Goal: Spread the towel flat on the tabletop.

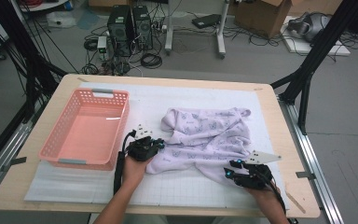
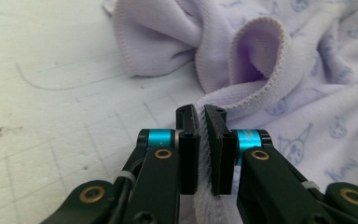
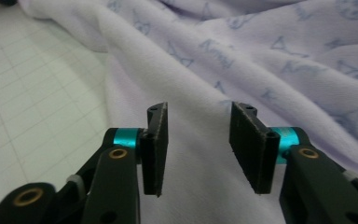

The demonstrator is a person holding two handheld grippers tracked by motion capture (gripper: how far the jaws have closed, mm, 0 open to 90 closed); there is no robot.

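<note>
Start at the left: the pink basket (image 1: 85,128) sits empty beside the work, so keep it out of your way for now. Your left gripper (image 1: 157,145) is clenched on the hemmed edge of the lilac garment (image 1: 205,137), which lies crumpled in the middle of the white mat (image 1: 168,186); in the left gripper view the hem (image 2: 208,154) runs straight up between the pads. Hold that pinch firm and low, since the fabric is soft and could slip if you pull sideways. Further right, your right gripper (image 1: 230,171) hovers released over the garment's near right corner, with cloth under the jaws but not between the pads. Lower it until an edge sits fully between the pads before closing, then lift both hands evenly so the garment spreads flat.
</note>
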